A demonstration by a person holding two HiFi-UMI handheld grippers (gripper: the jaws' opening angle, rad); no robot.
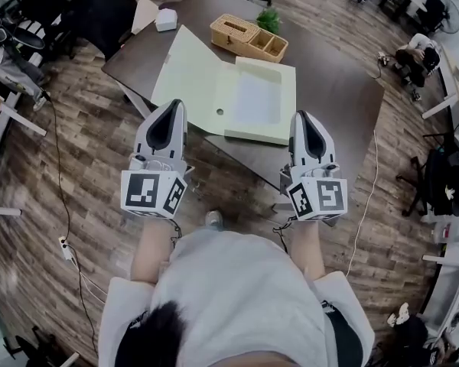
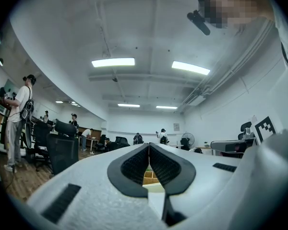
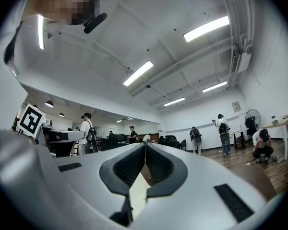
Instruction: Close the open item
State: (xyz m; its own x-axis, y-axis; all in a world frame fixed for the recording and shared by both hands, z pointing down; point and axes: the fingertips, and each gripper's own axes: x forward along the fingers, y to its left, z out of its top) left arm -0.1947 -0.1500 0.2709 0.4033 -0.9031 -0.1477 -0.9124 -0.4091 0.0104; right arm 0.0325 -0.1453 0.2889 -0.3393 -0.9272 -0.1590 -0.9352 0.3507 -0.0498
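A pale green file box (image 1: 228, 92) lies open on the dark brown table (image 1: 333, 90), its lid spread flat to the left and its tray to the right. My left gripper (image 1: 170, 107) hovers just short of the lid's near edge, jaws shut and empty. My right gripper (image 1: 304, 118) hangs at the tray's near right corner, also shut on nothing. In the left gripper view my left gripper (image 2: 149, 148) shows its black pads pressed together, a sliver of the box below them. In the right gripper view my right gripper (image 3: 145, 147) is likewise closed.
A wicker basket (image 1: 248, 37) and a small green plant (image 1: 268, 19) stand behind the box. A white cube (image 1: 166, 19) sits at the table's far left corner. Office chairs, desks and several people fill the room; a person crouches at the far right (image 1: 414, 56).
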